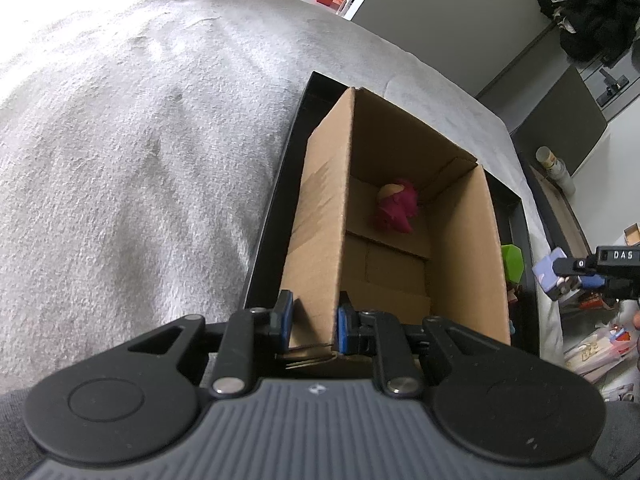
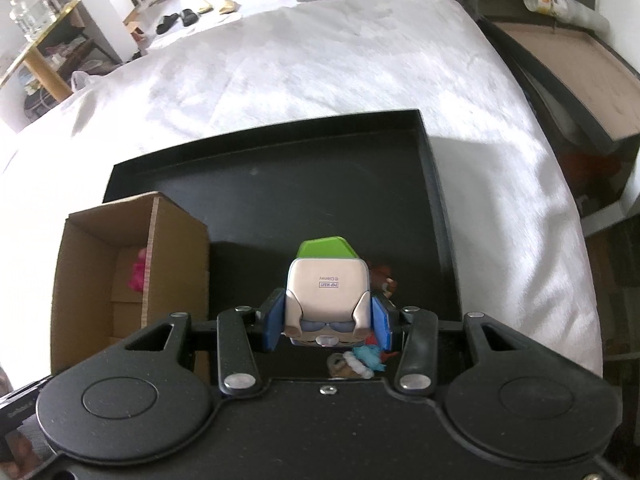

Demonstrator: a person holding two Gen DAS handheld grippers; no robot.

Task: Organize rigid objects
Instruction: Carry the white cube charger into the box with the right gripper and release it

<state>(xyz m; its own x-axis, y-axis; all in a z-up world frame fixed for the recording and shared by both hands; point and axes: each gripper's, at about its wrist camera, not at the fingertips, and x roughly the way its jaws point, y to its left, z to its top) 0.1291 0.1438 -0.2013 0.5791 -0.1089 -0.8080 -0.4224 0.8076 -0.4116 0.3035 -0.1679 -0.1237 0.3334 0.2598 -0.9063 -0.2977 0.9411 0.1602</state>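
Observation:
An open cardboard box point(image 1: 460, 248) stands on a black tray point(image 1: 276, 216) on a bed. A magenta-haired toy figure point(image 1: 396, 206) lies inside at the far end; it also shows in the right wrist view point(image 2: 138, 274). My left gripper point(image 1: 312, 326) is shut on the box's near left wall. My right gripper point(image 2: 326, 320) is shut on a boxy grey toy figure point(image 2: 328, 292), held above the tray point(image 2: 320, 184) right of the box point(image 2: 100, 256); this figure point(image 1: 554, 276) and gripper point(image 1: 576, 270) show at the right of the left wrist view. A green-topped toy point(image 2: 326, 248) sits behind the figure.
Small toys lie on the tray under my right gripper: a blue and white one point(image 2: 360, 362) and a brown one point(image 2: 382, 276). A grey-white blanket point(image 1: 140, 140) covers the bed. A dark bedside unit point(image 2: 580, 92) with a tube on top stands to the right.

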